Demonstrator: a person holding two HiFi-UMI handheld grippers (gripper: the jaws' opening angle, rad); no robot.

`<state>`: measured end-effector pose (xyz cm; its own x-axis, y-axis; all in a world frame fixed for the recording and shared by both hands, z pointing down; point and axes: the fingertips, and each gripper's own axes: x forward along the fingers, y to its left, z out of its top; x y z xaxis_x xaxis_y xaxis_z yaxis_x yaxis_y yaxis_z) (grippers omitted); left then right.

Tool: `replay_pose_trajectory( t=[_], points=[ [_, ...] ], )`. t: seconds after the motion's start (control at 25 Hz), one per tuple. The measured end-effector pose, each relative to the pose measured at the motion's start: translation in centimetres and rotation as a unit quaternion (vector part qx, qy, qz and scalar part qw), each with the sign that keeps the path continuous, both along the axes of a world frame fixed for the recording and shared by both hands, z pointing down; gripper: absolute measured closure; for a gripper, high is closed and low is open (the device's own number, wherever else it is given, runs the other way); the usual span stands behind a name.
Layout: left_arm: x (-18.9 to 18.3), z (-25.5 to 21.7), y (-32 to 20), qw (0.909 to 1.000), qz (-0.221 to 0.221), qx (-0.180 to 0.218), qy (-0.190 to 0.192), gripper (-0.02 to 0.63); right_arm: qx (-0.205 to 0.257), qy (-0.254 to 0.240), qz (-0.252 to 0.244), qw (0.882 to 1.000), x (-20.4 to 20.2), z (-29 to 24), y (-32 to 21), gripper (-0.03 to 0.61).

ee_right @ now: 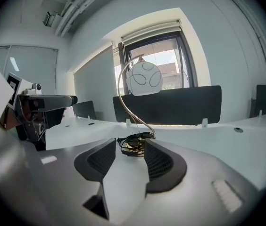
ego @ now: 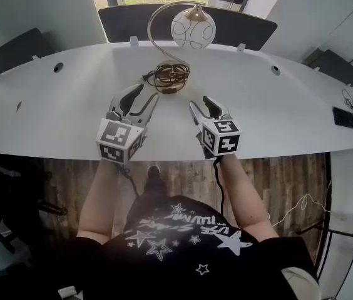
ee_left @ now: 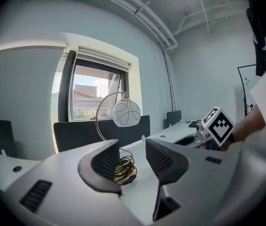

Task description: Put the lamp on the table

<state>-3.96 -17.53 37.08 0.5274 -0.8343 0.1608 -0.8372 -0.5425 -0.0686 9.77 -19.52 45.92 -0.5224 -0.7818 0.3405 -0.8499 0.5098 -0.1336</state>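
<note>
The lamp stands upright on the white table [ego: 51,111], toward its back middle. It has a white globe shade [ego: 192,30] with dark line patterns, an arched brass stem, and a base [ego: 167,77] with the cord coiled on it. My left gripper [ego: 144,97] is open just in front of the base, a little to its left, holding nothing. My right gripper [ego: 200,105] is open in front and to the right, also holding nothing. The base [ee_left: 125,171] shows between the left jaws at a distance, and the same base [ee_right: 135,144] lies beyond the right jaws.
Black divider screens [ego: 239,24] line the table's far edge below a window. A small black item [ego: 344,117] lies at the table's right end. The table's near edge runs just behind the grippers, with wooden floor [ego: 276,180] below.
</note>
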Motion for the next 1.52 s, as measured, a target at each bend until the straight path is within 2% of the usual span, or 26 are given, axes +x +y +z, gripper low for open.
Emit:
replay_pose_trajectory(
  t=[0.2,0.4,0.64,0.92,1.12,1.24,1.52],
  points=[
    [1.0,0.2,3.7,0.9999,-0.013,0.004,-0.001,0.451,0.015,-0.005,-0.012,1.000,0.8,-0.6,3.2,0.397],
    [2.3,1.2,8.1,0.9998,-0.018,-0.008,0.000,0.451,0.028,-0.011,-0.029,0.999,1.9,-1.2,7.4,0.403],
    [3.6,1.3,13.5,0.9993,-0.036,-0.001,0.008,0.453,0.042,-0.019,-0.040,0.998,3.6,-1.9,13.1,0.446],
    [5.8,1.1,19.6,0.9994,-0.032,-0.005,0.011,0.456,0.044,-0.027,-0.041,0.998,5.7,-1.7,18.4,0.539],
    [6.4,0.7,22.1,0.9993,-0.037,-0.003,0.010,0.518,0.039,-0.041,-0.062,0.996,5.8,-1.8,20.8,0.577],
    [6.5,1.0,22.9,0.9993,-0.037,-0.006,0.007,0.522,0.034,-0.047,-0.074,0.996,5.5,-1.7,21.8,0.578],
    [6.5,1.7,23.8,0.9995,-0.024,-0.013,0.015,0.582,0.036,-0.020,-0.076,0.996,5.2,-1.7,23.0,0.578]
  ],
)
